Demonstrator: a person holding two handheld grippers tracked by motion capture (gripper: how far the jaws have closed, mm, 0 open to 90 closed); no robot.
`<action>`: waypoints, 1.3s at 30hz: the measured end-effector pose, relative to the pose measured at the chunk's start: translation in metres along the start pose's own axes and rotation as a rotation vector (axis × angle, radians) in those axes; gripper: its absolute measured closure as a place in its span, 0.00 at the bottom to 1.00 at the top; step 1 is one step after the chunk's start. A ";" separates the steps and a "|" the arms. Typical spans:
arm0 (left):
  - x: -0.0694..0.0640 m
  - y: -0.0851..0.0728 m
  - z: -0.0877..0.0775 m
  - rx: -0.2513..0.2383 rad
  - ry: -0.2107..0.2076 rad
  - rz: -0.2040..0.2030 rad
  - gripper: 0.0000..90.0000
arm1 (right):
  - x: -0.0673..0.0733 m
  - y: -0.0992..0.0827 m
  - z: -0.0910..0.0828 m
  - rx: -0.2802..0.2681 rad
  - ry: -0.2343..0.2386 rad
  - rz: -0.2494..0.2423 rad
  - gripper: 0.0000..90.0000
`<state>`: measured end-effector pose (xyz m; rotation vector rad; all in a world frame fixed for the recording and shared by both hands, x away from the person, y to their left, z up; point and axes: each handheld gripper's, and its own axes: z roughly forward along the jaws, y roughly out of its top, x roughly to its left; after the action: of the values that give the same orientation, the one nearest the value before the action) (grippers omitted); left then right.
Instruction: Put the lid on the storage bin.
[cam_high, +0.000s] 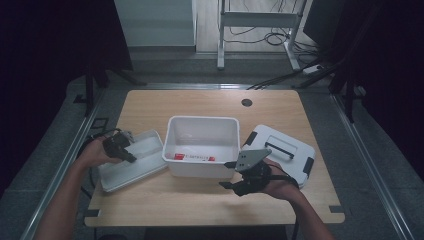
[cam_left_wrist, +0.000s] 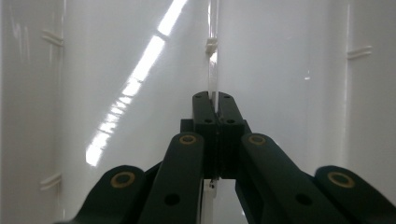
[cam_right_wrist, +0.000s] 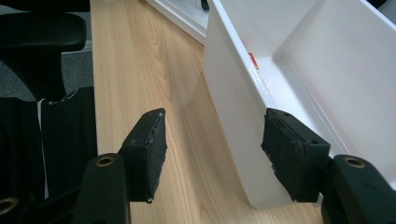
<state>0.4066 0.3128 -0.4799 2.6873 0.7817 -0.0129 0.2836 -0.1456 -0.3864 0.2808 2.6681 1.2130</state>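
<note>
A white open box (cam_high: 202, 121) stands mid-table with a red-and-white label (cam_high: 195, 157) on its floor. To its left lies a shallow white tray (cam_high: 147, 165). My left gripper (cam_high: 131, 157) reaches into the tray and is shut on it; in the left gripper view the jaws (cam_left_wrist: 214, 100) pinch a thin upright edge of the tray (cam_left_wrist: 213, 70). My right gripper (cam_high: 227, 174) is at the box's near right corner and stands open. In the right gripper view its jaws (cam_right_wrist: 217, 149) straddle the box's wall (cam_right_wrist: 233, 107), one pad outside and apart, the other over the rim.
A white lid (cam_high: 280, 137) with a black handle and black latches lies to the right of the box, beside my right hand. A round hole (cam_high: 247, 102) sits in the far tabletop. Bare wood runs along the near edge (cam_high: 200, 205).
</note>
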 end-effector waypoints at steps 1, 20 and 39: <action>0.000 0.000 -0.003 -0.010 0.000 0.000 1.00 | 0.000 0.000 0.000 -0.002 -0.001 0.000 0.44; -0.017 0.003 -0.127 -0.148 0.123 0.063 1.00 | 0.002 -0.010 -0.007 -0.026 -0.011 0.015 0.44; -0.049 0.096 -0.133 -0.165 0.087 0.279 1.00 | 0.004 -0.030 -0.006 -0.024 -0.009 0.054 0.44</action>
<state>0.4038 0.2546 -0.3185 2.6273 0.4057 0.2273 0.2759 -0.1685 -0.4060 0.3559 2.6525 1.2557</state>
